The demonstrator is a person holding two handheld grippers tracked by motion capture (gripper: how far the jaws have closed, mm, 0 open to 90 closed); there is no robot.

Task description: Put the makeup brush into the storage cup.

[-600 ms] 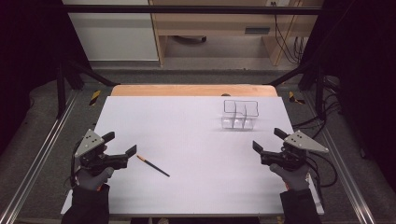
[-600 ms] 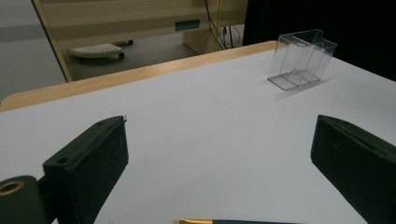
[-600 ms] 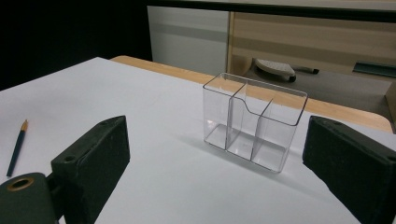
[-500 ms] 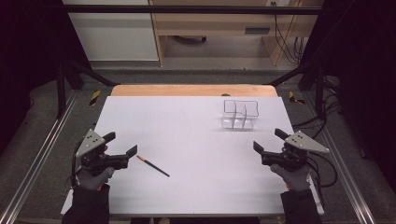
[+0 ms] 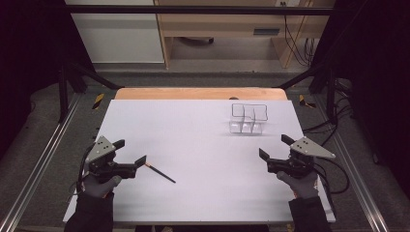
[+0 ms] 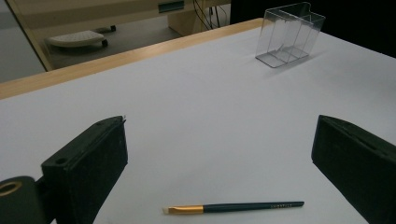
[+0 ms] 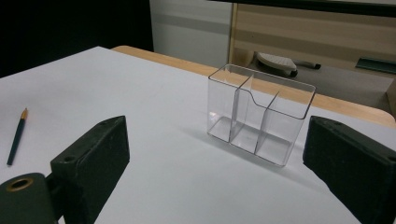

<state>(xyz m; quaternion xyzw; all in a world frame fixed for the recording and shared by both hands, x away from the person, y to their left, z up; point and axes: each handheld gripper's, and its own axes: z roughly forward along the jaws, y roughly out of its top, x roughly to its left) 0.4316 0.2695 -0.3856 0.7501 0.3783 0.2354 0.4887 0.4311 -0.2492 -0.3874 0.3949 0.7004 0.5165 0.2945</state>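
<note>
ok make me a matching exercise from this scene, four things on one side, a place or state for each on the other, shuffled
Things:
1. makeup brush
2. clear organizer
3. left hand-held gripper
4. right hand-held gripper

Places or states:
A. upright and empty, far right part of the table
B. open, at the near right edge
C. lying flat on the white surface
D. open, just beside the brush's tip

Pairs: 1-C, 2-A, 3-D, 4-B
</note>
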